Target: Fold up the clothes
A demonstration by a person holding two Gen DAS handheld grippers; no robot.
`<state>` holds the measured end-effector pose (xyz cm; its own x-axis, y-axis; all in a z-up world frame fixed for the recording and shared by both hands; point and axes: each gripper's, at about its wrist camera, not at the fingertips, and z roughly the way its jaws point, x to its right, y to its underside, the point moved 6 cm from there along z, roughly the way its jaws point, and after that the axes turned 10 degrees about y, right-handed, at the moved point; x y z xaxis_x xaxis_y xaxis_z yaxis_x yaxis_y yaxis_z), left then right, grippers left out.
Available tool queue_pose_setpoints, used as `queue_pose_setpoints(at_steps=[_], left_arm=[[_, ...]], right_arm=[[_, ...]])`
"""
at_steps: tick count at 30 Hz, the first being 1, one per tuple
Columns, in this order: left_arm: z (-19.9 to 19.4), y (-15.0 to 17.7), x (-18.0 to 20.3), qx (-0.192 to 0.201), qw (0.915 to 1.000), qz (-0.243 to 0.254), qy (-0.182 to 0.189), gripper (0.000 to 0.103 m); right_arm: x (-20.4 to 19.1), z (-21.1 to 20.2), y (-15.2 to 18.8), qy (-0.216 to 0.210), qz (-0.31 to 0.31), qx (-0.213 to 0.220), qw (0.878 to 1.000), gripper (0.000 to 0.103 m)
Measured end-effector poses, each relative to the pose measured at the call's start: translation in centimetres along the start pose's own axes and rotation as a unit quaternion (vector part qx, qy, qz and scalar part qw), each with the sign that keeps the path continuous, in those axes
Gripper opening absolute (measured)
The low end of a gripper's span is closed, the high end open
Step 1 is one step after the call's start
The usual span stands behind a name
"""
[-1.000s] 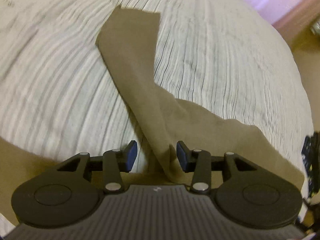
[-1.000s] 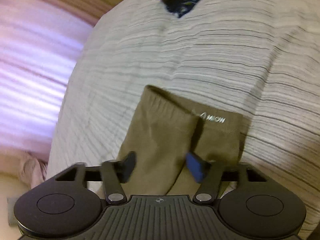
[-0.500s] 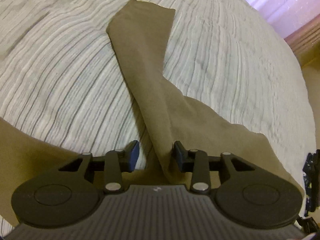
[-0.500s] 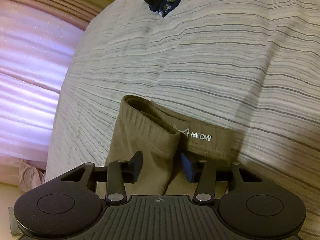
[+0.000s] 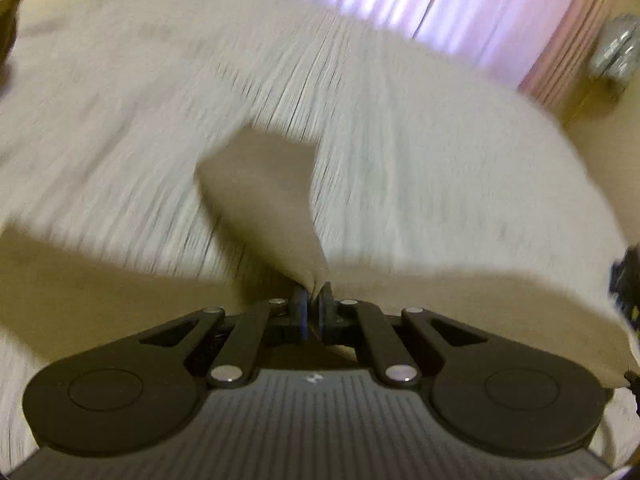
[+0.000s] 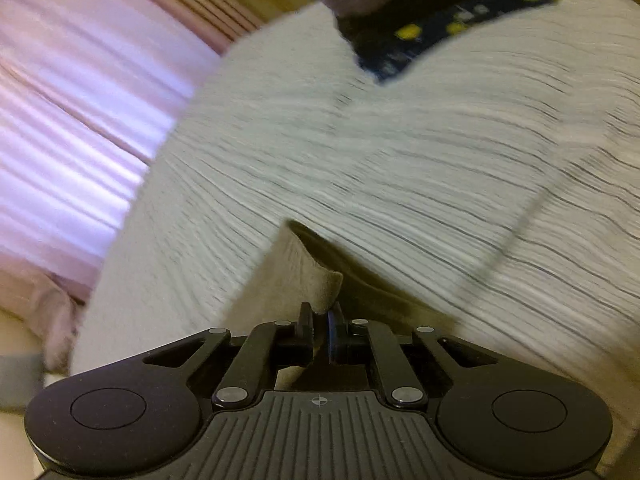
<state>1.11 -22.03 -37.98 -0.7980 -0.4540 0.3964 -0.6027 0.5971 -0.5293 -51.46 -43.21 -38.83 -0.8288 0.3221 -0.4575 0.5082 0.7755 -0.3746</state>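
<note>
Both tools pinch the brown pants.
The left tool (image 5: 313,302) and right tool (image 6: 320,318) are each clenched on the brown pants (image 5: 264,196) above the striped bed (image 5: 420,168).

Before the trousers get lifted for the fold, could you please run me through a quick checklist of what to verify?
1. Left gripper shut on trousers: ok.
2. Right gripper shut on the waistband: ok.
3. Cloth well between the pads: ok, a pinched fold shows in each view.
4. Bedspread not caught in either grip: cannot tell, both views are blurred.
5. Dark garment clear of the trousers: ok, it lies at the far edge.
</note>
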Motion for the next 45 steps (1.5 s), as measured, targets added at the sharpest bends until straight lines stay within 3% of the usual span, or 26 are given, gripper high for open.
queue_pose_setpoints(at_steps=[3, 12, 15, 17, 19, 21, 24, 27, 32, 33, 34, 39, 45], left_arm=[[-0.1, 1.9, -0.4, 0.005, 0.9999, -0.007, -0.008, 0.003], [0.6, 3.6, -0.4, 0.010, 0.9997, 0.005, -0.022, 0.004], [1.4, 4.6, -0.5, -0.003, 0.9992, 0.010, -0.038, 0.010], [1.5, 5.0, -0.6, -0.013, 0.9984, 0.013, -0.053, 0.020], [0.9, 5.2, -0.7, -0.018, 0.9979, 0.017, -0.059, 0.026], [0.1, 5.4, -0.9, -0.024, 0.9973, 0.021, -0.065, 0.029], [-1.5, 5.4, -1.4, -0.033, 0.9968, 0.020, -0.071, 0.030], [-2.9, 4.9, -2.3, -0.033, 0.9963, 0.018, -0.078, 0.029], [-3.4, 3.1, -5.5, -0.017, 0.9955, 0.004, -0.093, 0.021], [-3.3, 2.6, -6.5, -0.010, 0.9953, -0.001, -0.096, 0.021], [-3.1, 2.0, -7.5, -0.003, 0.9953, -0.006, -0.097, 0.021], [-1.1, -0.8, -13.4, 0.012, 0.9944, -0.020, -0.103, 0.021], [-1.4, -4.8, -23.0, 0.029, 0.9877, -0.055, -0.144, 0.023]], right_arm=[[1.4, 0.6, 0.5, 0.021, -0.001, -0.011, 1.000, 0.005], [2.2, 0.7, 0.9, 0.024, -0.021, -0.012, 0.999, 0.006], [2.8, 2.1, 1.4, 0.045, -0.027, -0.026, 0.998, 0.006], [2.7, 2.7, 1.5, 0.065, -0.036, -0.034, 0.997, 0.008], [2.1, 2.5, 1.3, 0.092, -0.066, -0.027, 0.993, 0.052], [1.3, 1.3, 1.0, 0.124, -0.107, 0.007, 0.987, 0.061], [0.2, -0.7, 0.3, 0.148, -0.149, 0.048, 0.976, 0.061], [-1.9, -1.7, 0.1, 0.105, -0.158, 0.054, 0.980, 0.061], [-7.6, -0.6, 2.8, 0.031, -0.207, 0.022, 0.978, 0.056], [-8.9, -0.1, 3.8, 0.019, -0.217, 0.011, 0.976, 0.049], [-10.2, 0.5, 4.8, 0.007, -0.228, 0.000, 0.974, 0.048], [-17.0, 3.4, 10.3, -0.038, -0.280, -0.035, 0.959, 0.048], [-24.9, 7.3, 17.3, -0.078, -0.290, -0.082, 0.950, 0.048]])
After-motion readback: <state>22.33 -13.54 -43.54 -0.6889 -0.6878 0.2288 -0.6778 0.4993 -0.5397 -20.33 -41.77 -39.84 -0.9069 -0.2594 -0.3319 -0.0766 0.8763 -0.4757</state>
